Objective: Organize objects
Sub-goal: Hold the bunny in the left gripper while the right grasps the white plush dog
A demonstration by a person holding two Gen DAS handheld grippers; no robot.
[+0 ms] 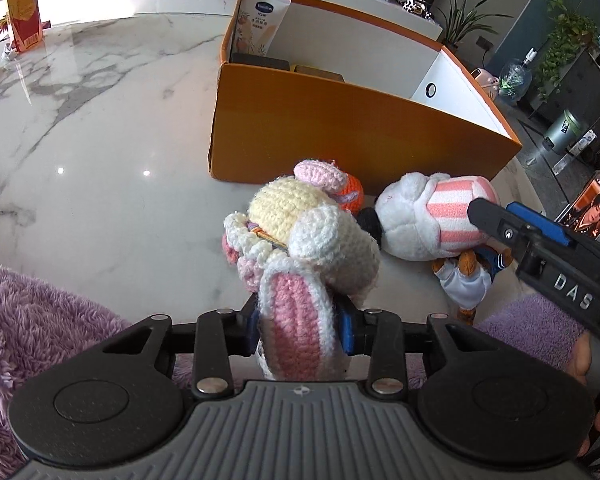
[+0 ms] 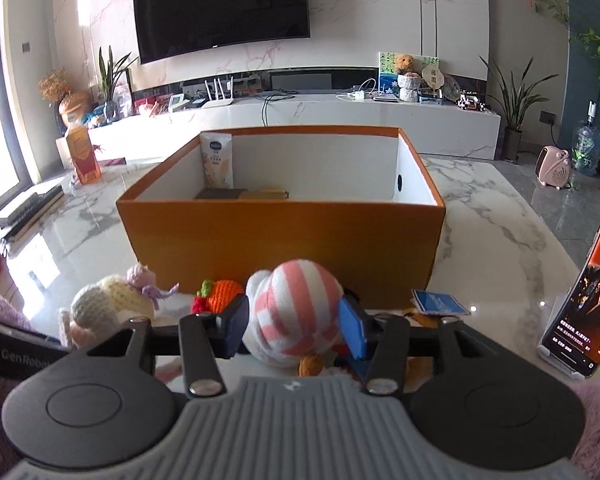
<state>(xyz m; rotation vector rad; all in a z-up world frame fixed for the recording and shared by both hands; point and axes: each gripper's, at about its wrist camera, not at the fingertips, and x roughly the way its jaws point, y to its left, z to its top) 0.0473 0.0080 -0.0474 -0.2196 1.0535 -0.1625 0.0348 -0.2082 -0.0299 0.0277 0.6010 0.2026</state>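
Note:
My left gripper (image 1: 300, 330) is shut on the pink ear of a crocheted bunny doll (image 1: 300, 236), just in front of an orange box (image 1: 340, 136). My right gripper (image 2: 294, 326) is closed around a white plush with a pink-striped cap (image 2: 296, 304); it also shows in the left wrist view (image 1: 428, 220) with the right gripper (image 1: 496, 216) on it. A small orange crocheted toy (image 2: 220, 298) lies between the dolls. The box (image 2: 280, 236) holds a lotion tube (image 2: 218, 164) and flat dark items.
A phone on a stand (image 2: 588, 304) is at the right table edge. A red-orange carton (image 2: 82, 156) and books (image 2: 28, 208) are at the far left. A blue card (image 2: 440, 303) lies by the box. The marble table (image 1: 100, 140) extends left.

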